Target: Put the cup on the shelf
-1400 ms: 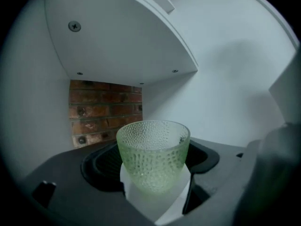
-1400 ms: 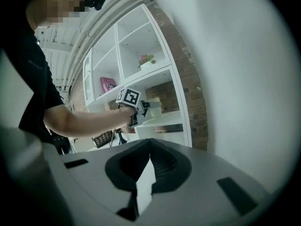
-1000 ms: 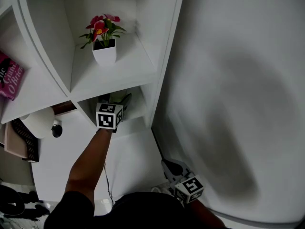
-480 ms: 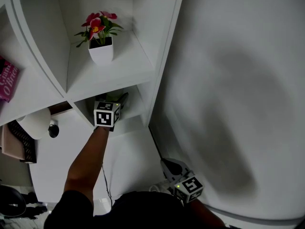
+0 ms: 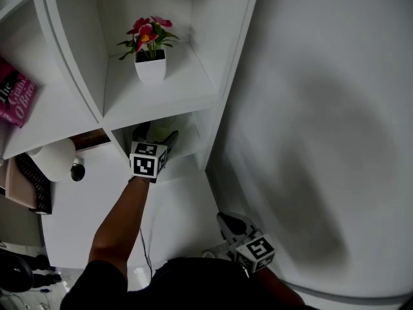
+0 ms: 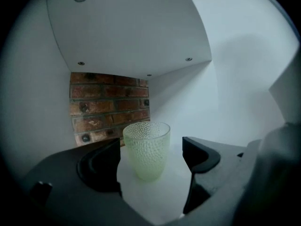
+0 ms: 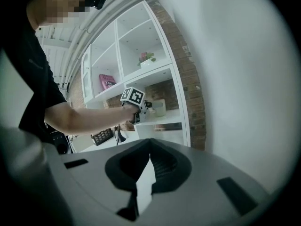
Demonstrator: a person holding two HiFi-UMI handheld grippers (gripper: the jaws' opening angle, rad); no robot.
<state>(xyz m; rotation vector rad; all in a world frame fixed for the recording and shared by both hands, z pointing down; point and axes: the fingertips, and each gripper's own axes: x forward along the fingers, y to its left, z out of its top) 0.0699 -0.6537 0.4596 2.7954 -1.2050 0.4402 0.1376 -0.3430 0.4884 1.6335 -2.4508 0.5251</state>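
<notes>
Already done: the cup (image 6: 146, 149) stands upright, rim up, on the floor of the shelf (image 6: 153, 199), so the placing itself looks complete.
Cup's place: the lower right compartment, one level below the flower pot (image 5: 150, 66), near the front and well forward of the brick wall (image 6: 106, 107) at the back.
Left gripper: the left gripper (image 6: 151, 142) reaches into that compartment with its jaws set wide, one on each side of the cup. A thin gap shows at either side, so it holds nothing.
Right gripper: the right gripper (image 7: 148, 164) hangs low by the person's body, well apart from the shelf. Its jaws are pressed together with nothing between them.
Left to do: by my reading, only pulling the left gripper straight back out of the compartment.
Care needed: the cup sits between the open jaws, so a sideways drift on the way out could knock it. A straight pull along the jaws' line seems safest.
Other shelves: a pink book (image 5: 16, 95) lies one compartment to the left, and plays no part in the task.
</notes>
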